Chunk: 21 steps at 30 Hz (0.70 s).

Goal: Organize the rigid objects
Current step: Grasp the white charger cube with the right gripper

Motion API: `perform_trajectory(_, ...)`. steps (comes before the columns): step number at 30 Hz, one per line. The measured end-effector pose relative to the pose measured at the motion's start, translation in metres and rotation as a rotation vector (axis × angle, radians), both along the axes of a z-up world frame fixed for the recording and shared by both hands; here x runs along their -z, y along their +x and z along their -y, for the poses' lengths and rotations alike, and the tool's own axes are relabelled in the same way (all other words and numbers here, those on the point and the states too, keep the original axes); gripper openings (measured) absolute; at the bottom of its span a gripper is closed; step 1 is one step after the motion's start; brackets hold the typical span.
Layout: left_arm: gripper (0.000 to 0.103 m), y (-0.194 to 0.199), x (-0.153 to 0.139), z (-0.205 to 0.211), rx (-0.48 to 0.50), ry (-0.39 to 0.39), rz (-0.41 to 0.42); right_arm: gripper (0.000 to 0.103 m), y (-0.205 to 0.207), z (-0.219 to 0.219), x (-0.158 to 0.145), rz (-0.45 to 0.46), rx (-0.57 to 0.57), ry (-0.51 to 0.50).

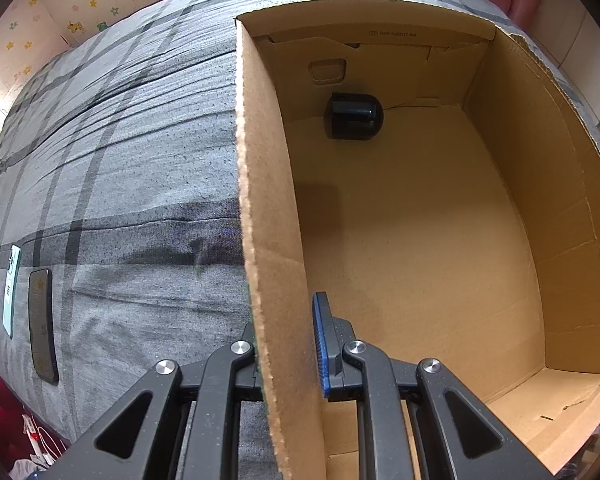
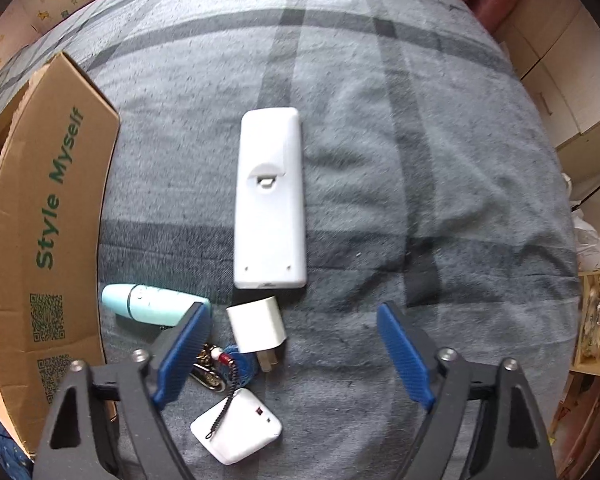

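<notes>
White charger plug (image 2: 257, 327) lies on the bedspread (image 2: 380, 160) between our right gripper's (image 2: 294, 354) spread jaws, while our left gripper (image 1: 286, 346) clamps the cardboard box (image 1: 260, 208) wall, steadying it.

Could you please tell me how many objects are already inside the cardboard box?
1: a black rounded object lies on the floor of the cardboard box, against its far wall. The near corners are partly hidden, so more could be there.

Both grippers: matte black plastic linkage arms w/ triangular cutouts, silver round pivot screws. Left gripper (image 1: 287, 344) and right gripper (image 2: 296, 350) have blue ribbed pads (image 2: 404, 354) on black fingers.
</notes>
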<state>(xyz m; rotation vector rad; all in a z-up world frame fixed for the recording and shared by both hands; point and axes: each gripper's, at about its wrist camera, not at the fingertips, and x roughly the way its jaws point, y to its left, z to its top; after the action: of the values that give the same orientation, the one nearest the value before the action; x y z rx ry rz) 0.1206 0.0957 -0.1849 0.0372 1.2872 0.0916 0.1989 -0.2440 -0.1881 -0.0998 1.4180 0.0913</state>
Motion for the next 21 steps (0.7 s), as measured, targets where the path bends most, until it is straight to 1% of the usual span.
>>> perform_trajectory(4, 0.016, 0.001, 0.001, 0.000, -0.001, 0.000, -0.001, 0.073, -0.001, -0.005, 0.010, -0.022, -0.010, 0.011)
perform_trajectory(8, 0.016, 0.000, 0.001, -0.003, -0.002, -0.007, -0.001, 0.072, -0.002, -0.012, 0.021, -0.035, -0.022, 0.010)
perform_trajectory(9, 0.016, 0.000, 0.001, -0.003, -0.003, -0.007, -0.002, 0.066, -0.002, -0.014, 0.024, -0.039, -0.024, 0.007)
perform_trajectory(10, 0.015, 0.000, 0.001, -0.004, -0.004, -0.010, -0.002, 0.055, -0.002, -0.016, 0.028, -0.046, -0.027, 0.006)
perform_trajectory(11, 0.015, 0.000, 0.001, -0.005, -0.005, -0.013, -0.001, 0.049, -0.002, -0.018, 0.030, -0.055, -0.029, 0.007)
perform_trajectory(12, 0.015, 0.000, 0.001, -0.006, -0.006, -0.018, 0.000, 0.036, -0.002, -0.019, 0.033, -0.064, -0.031, 0.008)
perform_trajectory(13, 0.015, 0.000, 0.001, -0.006, -0.007, -0.021, 0.001, 0.031, -0.003, -0.020, 0.035, -0.070, -0.033, 0.004)
perform_trajectory(17, 0.014, 0.000, 0.003, -0.008, -0.008, -0.038, 0.002, 0.030, -0.008, -0.026, 0.035, -0.066, -0.048, 0.000)
perform_trajectory(21, 0.014, 0.000, 0.002, -0.010, -0.008, -0.051, 0.000, 0.030, -0.010, -0.033, 0.027, -0.058, -0.062, -0.017)
